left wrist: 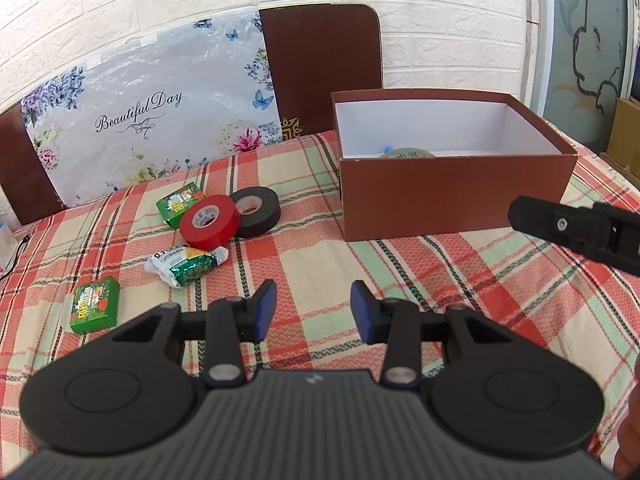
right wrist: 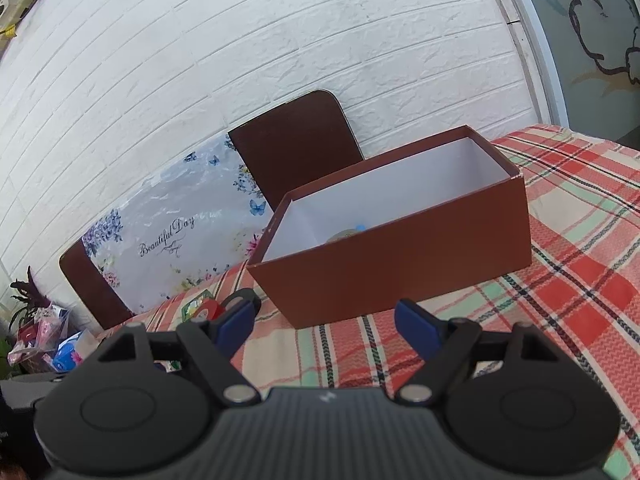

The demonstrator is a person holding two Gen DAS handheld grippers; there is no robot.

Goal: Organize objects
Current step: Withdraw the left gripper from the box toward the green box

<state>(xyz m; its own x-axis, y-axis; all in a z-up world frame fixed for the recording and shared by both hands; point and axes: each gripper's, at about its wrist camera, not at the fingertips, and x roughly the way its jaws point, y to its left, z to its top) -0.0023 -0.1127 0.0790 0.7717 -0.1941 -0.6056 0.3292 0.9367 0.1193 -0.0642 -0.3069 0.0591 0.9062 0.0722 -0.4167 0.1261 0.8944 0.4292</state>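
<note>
An open brown box (left wrist: 452, 196) with a white inside stands on the plaid tablecloth; a tape roll (left wrist: 406, 155) lies in it. Left of the box lie a red tape roll (left wrist: 209, 222), a black tape roll (left wrist: 254, 212), two green packets (left wrist: 178, 204) (left wrist: 95, 310) and a silver-green wrapped snack (left wrist: 188, 266). My left gripper (left wrist: 314, 312) is open and empty above the cloth, in front of these items. My right gripper (right wrist: 324, 322) is open and empty just in front of the box (right wrist: 400, 256); its finger shows at the right of the left wrist view (left wrist: 576, 232).
The plaid tablecloth (left wrist: 320, 264) covers the table. Behind it a brown chair back (left wrist: 324, 68) and a floral bag reading "Beautiful Day" (left wrist: 148, 116) lean at a white brick wall. Clutter (right wrist: 48, 340) sits low at the far left.
</note>
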